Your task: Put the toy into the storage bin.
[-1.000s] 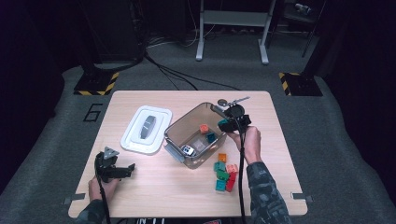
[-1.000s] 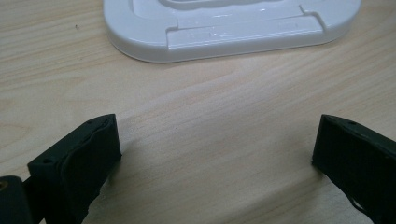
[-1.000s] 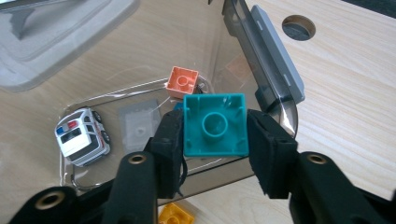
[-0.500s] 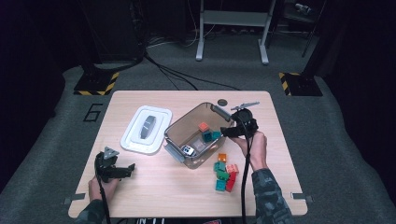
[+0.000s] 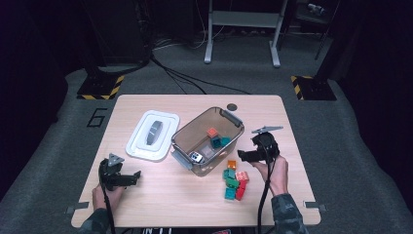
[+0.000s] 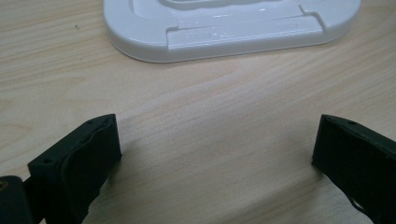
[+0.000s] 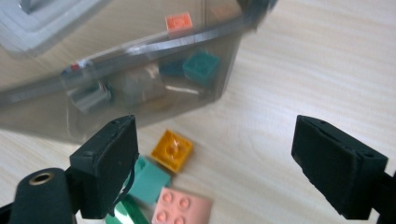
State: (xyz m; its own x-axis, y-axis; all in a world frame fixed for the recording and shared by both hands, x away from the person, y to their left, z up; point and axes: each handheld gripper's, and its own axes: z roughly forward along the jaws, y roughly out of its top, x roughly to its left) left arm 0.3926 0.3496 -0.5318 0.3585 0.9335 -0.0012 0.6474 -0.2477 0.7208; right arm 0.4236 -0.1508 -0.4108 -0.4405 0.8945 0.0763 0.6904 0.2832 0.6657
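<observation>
The blocks (image 5: 234, 180) lie just in front of the bin (image 5: 181, 137), below your right gripper (image 5: 246, 156). Its jaws gape wide, empty, the orange block (image 7: 173, 150) nearest the left jaw. Your left gripper (image 5: 131, 178) is also spread wide, holding nothing, near the lid (image 6: 224, 25).

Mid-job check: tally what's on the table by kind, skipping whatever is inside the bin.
Bin: 1
Lid: 1
Grippers: 2 (left hand-held gripper, right hand-held gripper)
Loose bricks: about 7, pile too tight to be sure
Total: about 11
</observation>
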